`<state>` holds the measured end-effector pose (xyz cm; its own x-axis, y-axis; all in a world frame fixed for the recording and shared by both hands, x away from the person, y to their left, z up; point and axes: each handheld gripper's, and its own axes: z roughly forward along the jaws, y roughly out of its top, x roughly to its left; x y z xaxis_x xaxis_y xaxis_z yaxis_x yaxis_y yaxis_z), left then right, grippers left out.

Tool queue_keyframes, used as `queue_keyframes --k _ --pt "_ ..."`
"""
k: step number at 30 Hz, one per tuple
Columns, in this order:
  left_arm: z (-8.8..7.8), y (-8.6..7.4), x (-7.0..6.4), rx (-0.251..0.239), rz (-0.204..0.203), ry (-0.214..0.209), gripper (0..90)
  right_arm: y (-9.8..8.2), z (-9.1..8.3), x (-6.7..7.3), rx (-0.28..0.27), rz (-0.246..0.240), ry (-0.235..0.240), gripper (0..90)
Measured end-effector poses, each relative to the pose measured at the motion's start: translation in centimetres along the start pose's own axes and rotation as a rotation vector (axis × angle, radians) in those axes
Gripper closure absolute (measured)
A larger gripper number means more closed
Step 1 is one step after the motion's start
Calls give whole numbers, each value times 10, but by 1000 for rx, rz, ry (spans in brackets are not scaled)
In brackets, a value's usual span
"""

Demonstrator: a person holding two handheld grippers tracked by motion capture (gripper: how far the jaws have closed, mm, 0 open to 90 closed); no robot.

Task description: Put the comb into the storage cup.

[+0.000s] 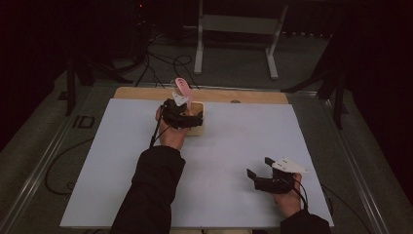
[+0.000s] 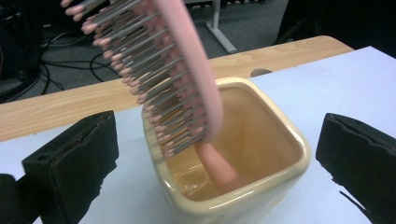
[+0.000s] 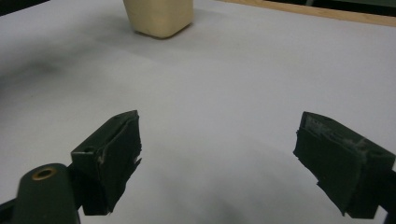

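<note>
A pink hairbrush (image 2: 187, 70) stands handle-down in a cream square cup (image 2: 280, 135), its bristled head leaning up and out over the rim. My left gripper (image 2: 219, 140) is open, with one black jaw on each side of the cup and neither touching the brush. In the high view the cup (image 1: 198, 127) sits near the far middle of the white sheet. There the left gripper (image 1: 192, 117) is right at it and the brush (image 1: 182, 87) pokes up behind. My right gripper (image 1: 259, 166) hovers open at the near right with nothing between its jaws. In the right gripper view the right gripper (image 3: 219, 140) faces the distant cup (image 3: 159, 18).
A white sheet (image 1: 234, 146) covers the table, and a bare wooden strip (image 1: 243, 95) shows along the far edge. Beyond the table, cables (image 1: 165, 61) lie on the floor by a white metal stand (image 1: 199, 44). A dark post (image 1: 70, 83) stands off the left corner.
</note>
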<state>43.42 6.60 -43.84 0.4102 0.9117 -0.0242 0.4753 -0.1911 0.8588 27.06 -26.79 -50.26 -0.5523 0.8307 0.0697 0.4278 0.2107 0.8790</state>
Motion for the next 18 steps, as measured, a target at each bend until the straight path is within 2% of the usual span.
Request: queue_keyframes --k 18 --pt "-5 -4 -12 -6 34 -20 1 0 0 0 0 -1 0 141"
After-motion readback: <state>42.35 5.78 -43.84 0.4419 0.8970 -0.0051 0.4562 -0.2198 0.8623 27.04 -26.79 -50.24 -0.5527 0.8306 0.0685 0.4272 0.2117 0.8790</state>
